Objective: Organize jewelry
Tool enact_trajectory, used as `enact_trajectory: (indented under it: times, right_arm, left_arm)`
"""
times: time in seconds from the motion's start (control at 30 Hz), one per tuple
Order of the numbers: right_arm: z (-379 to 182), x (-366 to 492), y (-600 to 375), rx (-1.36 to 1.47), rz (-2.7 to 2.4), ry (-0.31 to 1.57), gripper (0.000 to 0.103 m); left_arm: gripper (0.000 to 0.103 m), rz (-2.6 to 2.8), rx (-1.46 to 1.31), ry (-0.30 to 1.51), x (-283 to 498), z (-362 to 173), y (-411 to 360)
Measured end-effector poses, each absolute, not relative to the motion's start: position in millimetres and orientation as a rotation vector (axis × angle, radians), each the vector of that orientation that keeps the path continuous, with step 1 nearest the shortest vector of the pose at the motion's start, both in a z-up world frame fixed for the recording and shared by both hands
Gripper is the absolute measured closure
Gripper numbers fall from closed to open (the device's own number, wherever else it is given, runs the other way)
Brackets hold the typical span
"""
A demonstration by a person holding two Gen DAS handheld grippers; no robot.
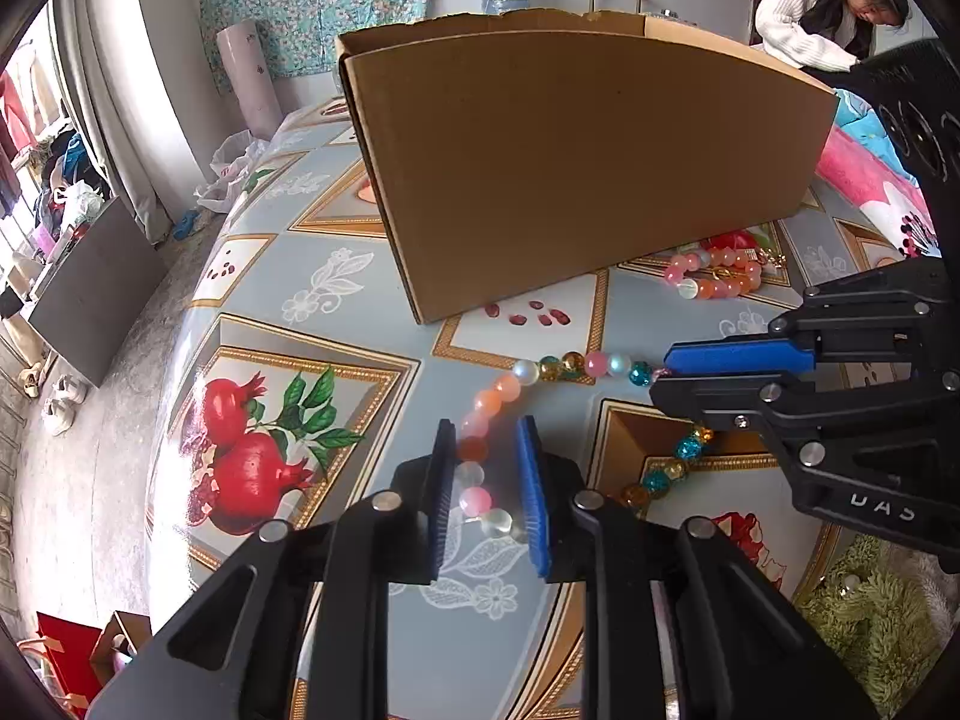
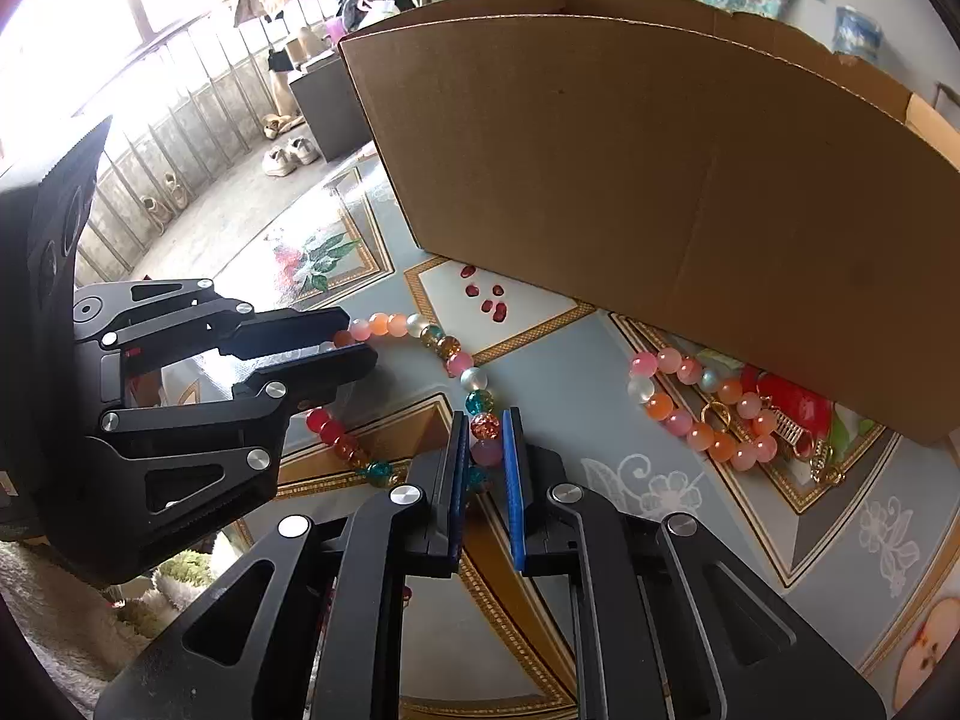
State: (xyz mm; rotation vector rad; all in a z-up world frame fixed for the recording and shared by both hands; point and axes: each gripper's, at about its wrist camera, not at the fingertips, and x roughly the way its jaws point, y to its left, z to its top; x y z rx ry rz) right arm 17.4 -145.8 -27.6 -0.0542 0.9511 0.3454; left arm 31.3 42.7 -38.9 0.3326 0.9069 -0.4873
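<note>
Now: both grippers on one necklace (image 1: 540,369).
Glassy beads: peach, pink, white, teal, amber. Left gripper (image 1: 487,468) and right gripper (image 2: 485,450) nearly closed, clamping beads between their pads.

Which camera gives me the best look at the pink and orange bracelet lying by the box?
The right wrist view: the bracelet lies close and whole beside the cardboard box, gold charms visible. The left wrist view shows it smaller, farther off, near the box's corner.

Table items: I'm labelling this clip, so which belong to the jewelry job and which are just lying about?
Job:
- bead necklace, between both grippers' jaws
- pink-orange bracelet
- gold trinkets
- cardboard box

Lying about:
- green fluffy mat
- plastic bag
</note>
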Motion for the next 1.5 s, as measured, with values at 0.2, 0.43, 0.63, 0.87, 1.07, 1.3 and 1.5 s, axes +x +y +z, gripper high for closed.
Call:
enact_trajectory:
  times: [0.2, 0.43, 0.63, 0.87, 1.07, 1.3, 1.5]
  right_arm:
    - [-28, 16, -146, -0.057, 0.336, 0.939, 0.095]
    - [-5, -4, -149, -0.083, 0.308, 0.833, 0.095]
    - [41, -27, -155, -0.126, 0.288, 0.667, 0.095]
    - [121, -34, -178, -0.156, 0.307, 0.436, 0.095]
    - [152, 37, -198, -0.184, 0.413, 0.475, 0.095]
    - [105, 132, -212, -0.064, 0.511, 0.811, 0.095]
    - [69, 166, -201, -0.054, 0.546, 0.99, 0.095]
  left_arm:
    - [0.094, -0.468, 0.349, 0.875, 25, -39, 37]
    - [0.094, -0.457, 0.369, 0.776, 9, -11, 33]
    - [0.094, -0.53, 0.401, 0.61, -7, 50, 24]
    - [0.094, -0.56, 0.417, 0.376, 3, 133, 10]
    - [0.094, -0.591, 0.426, 0.424, 75, 155, -14]
    - [0.094, -0.57, 0.423, 0.738, 172, 97, -33]
    - [0.093, -0.535, 0.456, 0.848, 192, 70, -35]
